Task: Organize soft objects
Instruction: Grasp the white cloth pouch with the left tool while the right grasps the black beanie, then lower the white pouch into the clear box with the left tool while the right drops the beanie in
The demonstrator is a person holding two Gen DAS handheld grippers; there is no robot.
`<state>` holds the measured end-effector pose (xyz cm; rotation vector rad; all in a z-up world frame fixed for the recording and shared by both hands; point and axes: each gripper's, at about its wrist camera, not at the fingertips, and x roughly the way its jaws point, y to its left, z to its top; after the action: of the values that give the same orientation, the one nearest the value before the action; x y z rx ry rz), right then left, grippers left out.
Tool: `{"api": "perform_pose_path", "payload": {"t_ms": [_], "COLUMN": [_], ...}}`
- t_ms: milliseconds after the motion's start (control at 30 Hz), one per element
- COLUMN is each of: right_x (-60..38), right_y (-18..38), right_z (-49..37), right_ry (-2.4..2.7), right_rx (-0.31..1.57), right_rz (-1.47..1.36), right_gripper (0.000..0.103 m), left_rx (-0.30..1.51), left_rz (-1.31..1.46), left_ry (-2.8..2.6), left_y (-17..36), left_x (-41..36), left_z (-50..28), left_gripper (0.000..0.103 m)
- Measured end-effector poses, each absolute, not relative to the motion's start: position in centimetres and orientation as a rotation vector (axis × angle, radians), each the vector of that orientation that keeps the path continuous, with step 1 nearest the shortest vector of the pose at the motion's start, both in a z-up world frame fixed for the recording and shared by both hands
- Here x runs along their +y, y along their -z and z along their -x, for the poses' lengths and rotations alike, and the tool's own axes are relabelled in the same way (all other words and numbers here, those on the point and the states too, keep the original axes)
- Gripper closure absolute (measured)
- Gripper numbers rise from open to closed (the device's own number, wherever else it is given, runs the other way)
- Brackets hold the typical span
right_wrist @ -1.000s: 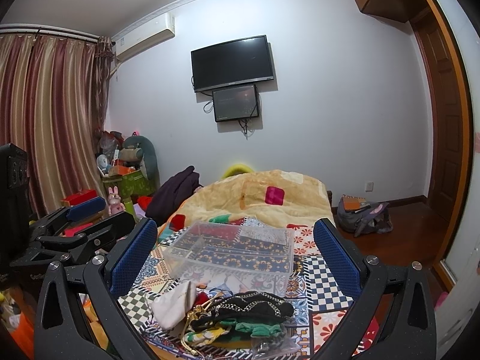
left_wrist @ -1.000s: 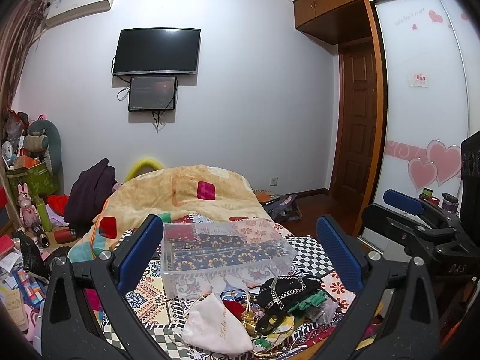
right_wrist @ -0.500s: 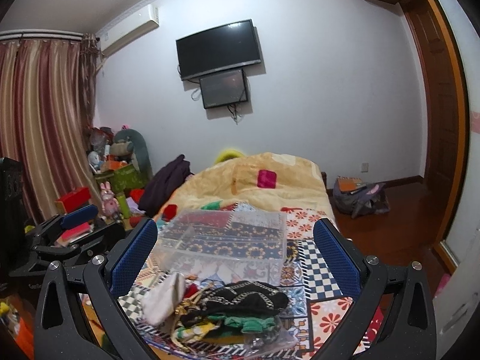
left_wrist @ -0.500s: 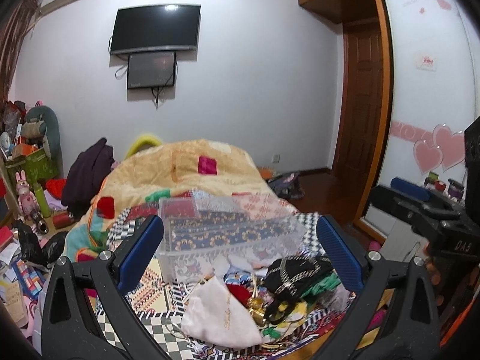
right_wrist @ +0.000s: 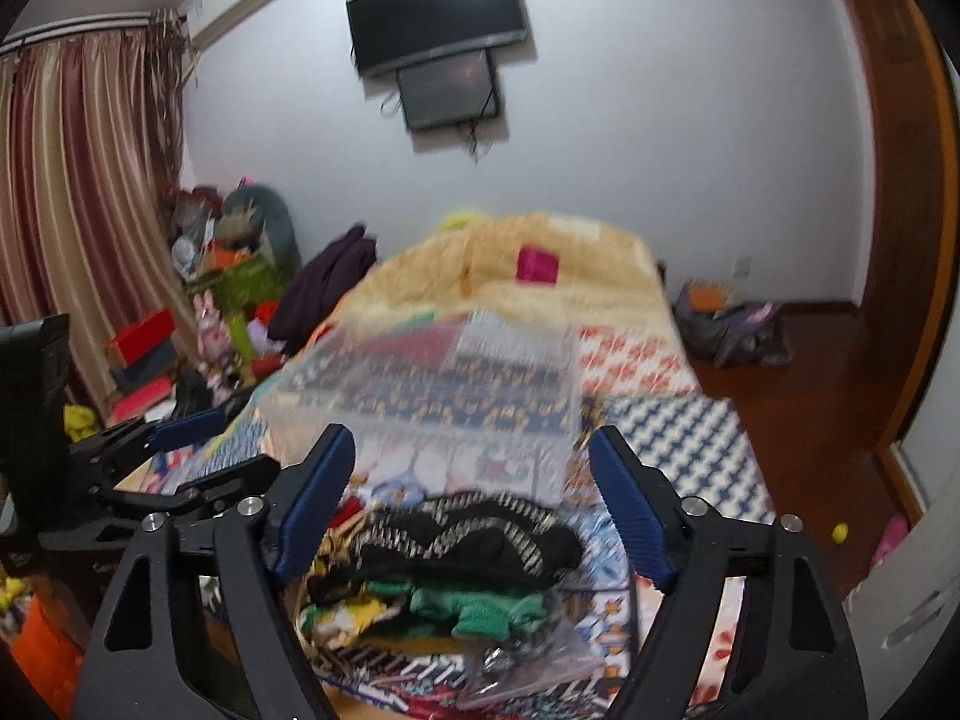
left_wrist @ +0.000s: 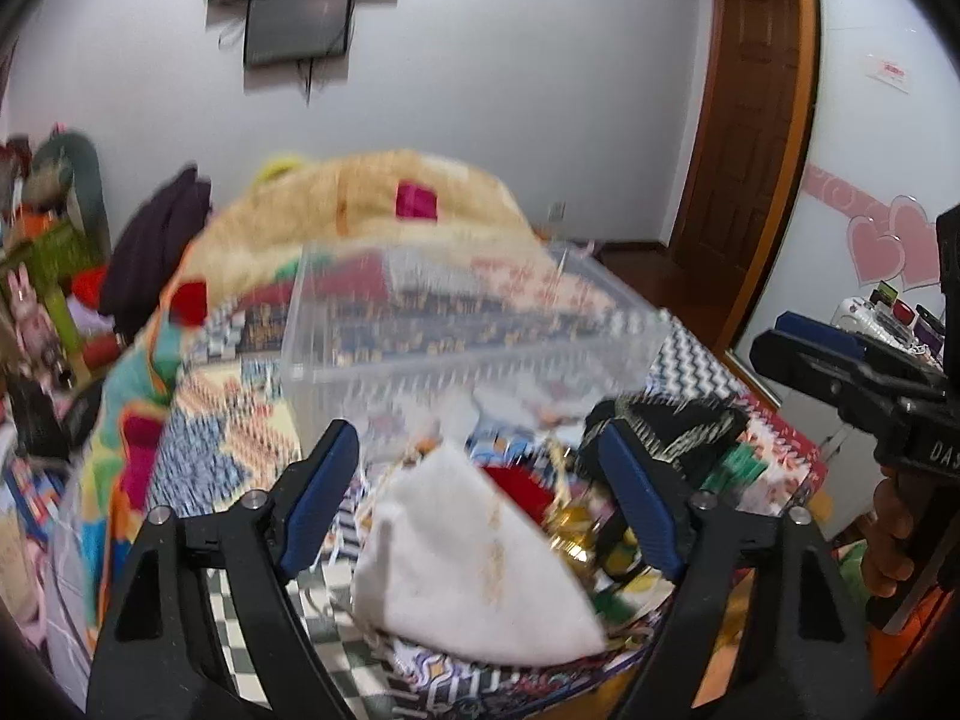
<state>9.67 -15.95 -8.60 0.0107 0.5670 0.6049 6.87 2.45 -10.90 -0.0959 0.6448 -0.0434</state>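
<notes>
Soft white pouch (left_wrist: 480, 564), clear box (left_wrist: 456, 330)

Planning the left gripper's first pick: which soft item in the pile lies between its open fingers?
The white cloth pouch, between the left gripper fingers; the black patterned piece and green knit lie farther right.

Wide open between the blue pads of the left gripper (left_wrist: 480, 495), with a white pouch (left_wrist: 480, 564) lying right in the gap and a clear plastic bin (left_wrist: 456, 330) blocking the way just beyond. Same story for the right gripper (right_wrist: 474, 501): spread jaws, a black patterned garment (right_wrist: 474, 537) on a green one (right_wrist: 474, 603) filling the lane, bin wall (right_wrist: 432, 402) close behind. Bare patterned bedspread (right_wrist: 678, 438) to the right of the bin.
</notes>
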Motion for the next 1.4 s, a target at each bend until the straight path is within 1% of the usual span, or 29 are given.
{"api": "perform_pose_path", "payload": {"t_ms": [133, 300, 367, 400, 433, 467, 533, 600, 633, 733, 767, 900, 1200, 1400], "right_x": [-15.1, -14.4, -14.3, -14.1, -14.1, -14.0, -13.9, -13.9, -13.9, -13.8, -13.8, -14.1, -15.0, -14.9], "right_y": [10.5, 11.7, 11.9, 12.0, 12.0, 12.1, 12.2, 12.5, 12.6, 12.5, 12.5, 11.8, 8.1, 5.8], "right_z": [-9.9, -10.1, -10.2, -10.2, -10.4, -10.5, -10.7, -10.8, -10.9, -10.9, -10.9, -10.7, -9.7, -10.3], "right_ry": [-0.623, -0.628, -0.63, -0.63, -0.631, -0.634, -0.637, -0.64, -0.643, -0.645, -0.647, -0.647, -0.668, -0.663], "right_rx": [0.652, 0.704, 0.708, 0.706, 0.706, 0.709, 0.716, 0.726, 0.731, 0.735, 0.733, 0.709, 0.6, 0.533], "right_rz": [0.027, 0.06, 0.066, 0.068, 0.069, 0.069, 0.072, 0.073, 0.07, 0.069, 0.063, 0.049, -0.005, -0.035], "right_gripper": [0.029, 0.033, 0.035, 0.036, 0.037, 0.04, 0.046, 0.056, 0.058, 0.071, 0.075, 0.08, 0.081, 0.081], "left_rx": [0.718, 0.768, 0.787, 0.798, 0.812, 0.822, 0.826, 0.815, 0.811, 0.8, 0.795, 0.755, 0.647, 0.586], "left_rz": [0.131, 0.161, 0.172, 0.178, 0.186, 0.192, 0.187, 0.167, 0.16, 0.146, 0.148, 0.149, 0.146, 0.153], "left_ry": [0.046, 0.053, 0.07, 0.081, 0.094, 0.103, 0.102, 0.094, 0.091, 0.082, 0.082, 0.082, 0.062, 0.061], "left_y": [13.0, 14.8, 15.3, 15.6, 16.0, 16.2, 16.4, 16.2, 16.1, 15.8, 15.5, 14.1, 10.1, 7.6], "left_x": [3.7, 4.6, 4.7, 4.7, 4.7, 4.6, 4.5, 4.3, 4.2, 4.1, 4.1, 4.4, 5.4, 6.2], "left_z": [-7.1, -7.0, -7.0, -7.1, -7.1, -7.2, -7.1, -6.8, -6.8, -6.4, -6.3, -5.6, -4.8, -5.6], "left_gripper": [0.029, 0.037, 0.047, 0.049, 0.055, 0.062, 0.066, 0.072, 0.076, 0.09, 0.091, 0.092, 0.092, 0.092]}}
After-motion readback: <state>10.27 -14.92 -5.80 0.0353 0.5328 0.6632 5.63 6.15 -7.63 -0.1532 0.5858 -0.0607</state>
